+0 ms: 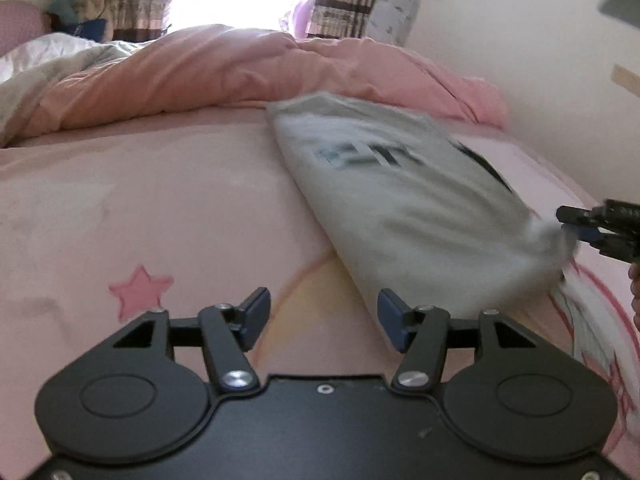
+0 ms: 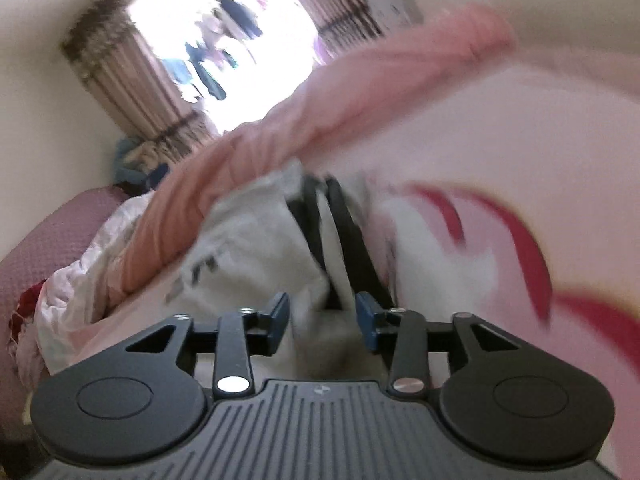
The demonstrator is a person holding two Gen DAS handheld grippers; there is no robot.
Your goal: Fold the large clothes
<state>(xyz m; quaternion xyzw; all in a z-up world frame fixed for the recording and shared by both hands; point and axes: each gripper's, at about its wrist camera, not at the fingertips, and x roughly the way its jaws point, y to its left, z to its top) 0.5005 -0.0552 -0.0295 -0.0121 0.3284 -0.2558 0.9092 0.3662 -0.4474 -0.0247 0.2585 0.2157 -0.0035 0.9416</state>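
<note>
A white T-shirt (image 1: 408, 196) with dark lettering and black trim lies folded into a long strip on the pink bed sheet (image 1: 160, 200). My left gripper (image 1: 323, 318) is open and empty, low over the sheet just left of the shirt's near end. My right gripper (image 1: 570, 226) enters from the right and pinches the shirt's near right corner. In the right wrist view, my right gripper (image 2: 322, 320) has white cloth (image 2: 316, 280) bunched between its blue pads (image 2: 280, 312), with the shirt's black stripes beyond.
A crumpled pink duvet (image 1: 240, 72) lies across the far side of the bed, with white bedding (image 1: 48, 60) at far left. A wall (image 1: 540, 60) runs along the right side. Curtains (image 1: 340, 4) frame a bright window behind. The sheet has a pink star print (image 1: 140, 290).
</note>
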